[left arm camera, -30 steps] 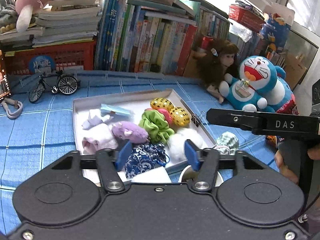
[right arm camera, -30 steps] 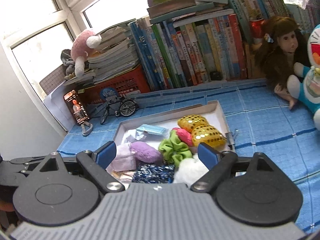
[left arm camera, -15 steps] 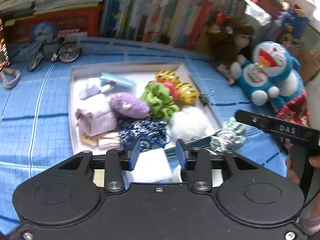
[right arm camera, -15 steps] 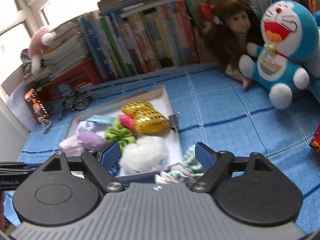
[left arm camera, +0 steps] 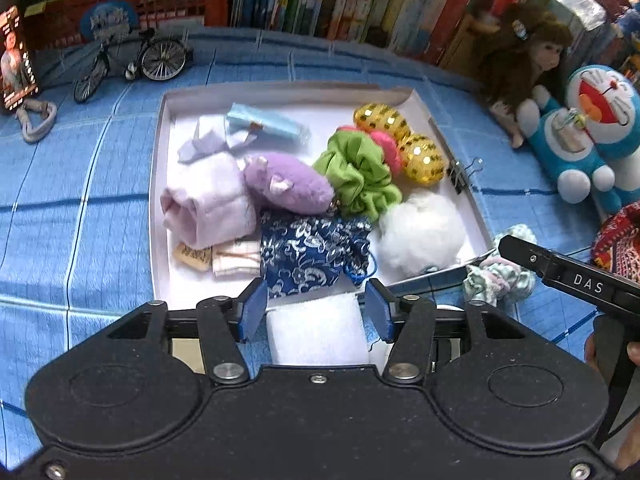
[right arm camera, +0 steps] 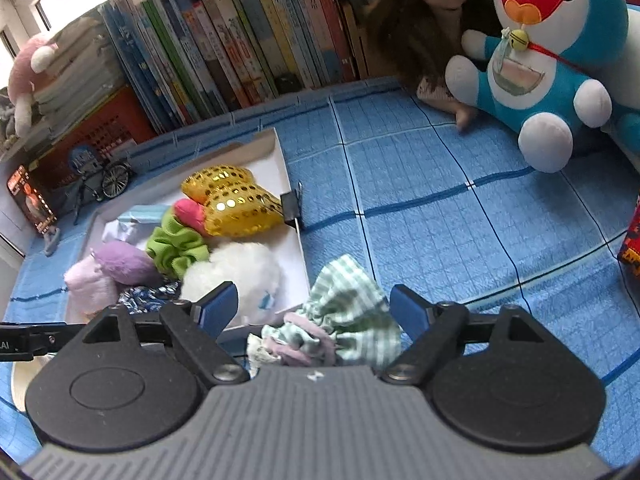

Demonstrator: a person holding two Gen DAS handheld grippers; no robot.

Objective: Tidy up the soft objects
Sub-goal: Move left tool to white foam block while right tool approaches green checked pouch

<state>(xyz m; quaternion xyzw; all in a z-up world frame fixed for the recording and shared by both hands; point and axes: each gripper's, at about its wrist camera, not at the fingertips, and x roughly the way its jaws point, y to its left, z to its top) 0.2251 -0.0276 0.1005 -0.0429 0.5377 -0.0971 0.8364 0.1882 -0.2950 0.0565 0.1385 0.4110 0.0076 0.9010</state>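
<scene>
A white tray [left arm camera: 158, 184] on the blue cloth holds several soft things: a lilac towel roll [left arm camera: 208, 204], a purple plush [left arm camera: 288, 184], a green scrunchie [left arm camera: 356, 176], a blue brocade pouch [left arm camera: 312, 252] and a white pompom [left arm camera: 420, 232]. My left gripper [left arm camera: 315, 308] straddles a white foam pad [left arm camera: 316, 332] at the tray's near edge, jaws apart by about the pad's width. My right gripper [right arm camera: 314, 306] is open just above a green checked scrunchie [right arm camera: 340, 320] lying on the cloth beside the tray [right arm camera: 298, 240]. That scrunchie [left arm camera: 500, 276] also shows in the left wrist view.
A Doraemon plush [right arm camera: 536, 64] and a doll [right arm camera: 428, 8] sit at the back right. A row of books [right arm camera: 240, 52], a red basket [left arm camera: 132, 4], a toy bicycle [left arm camera: 132, 60] and a phone [left arm camera: 16, 60] line the back. A binder clip [left arm camera: 460, 172] hangs on the tray's right wall.
The left gripper has dropped closer to the tray's near edge over the white pad, its jaws a little wider. The right gripper has moved right and down over the checked scrunchie.
</scene>
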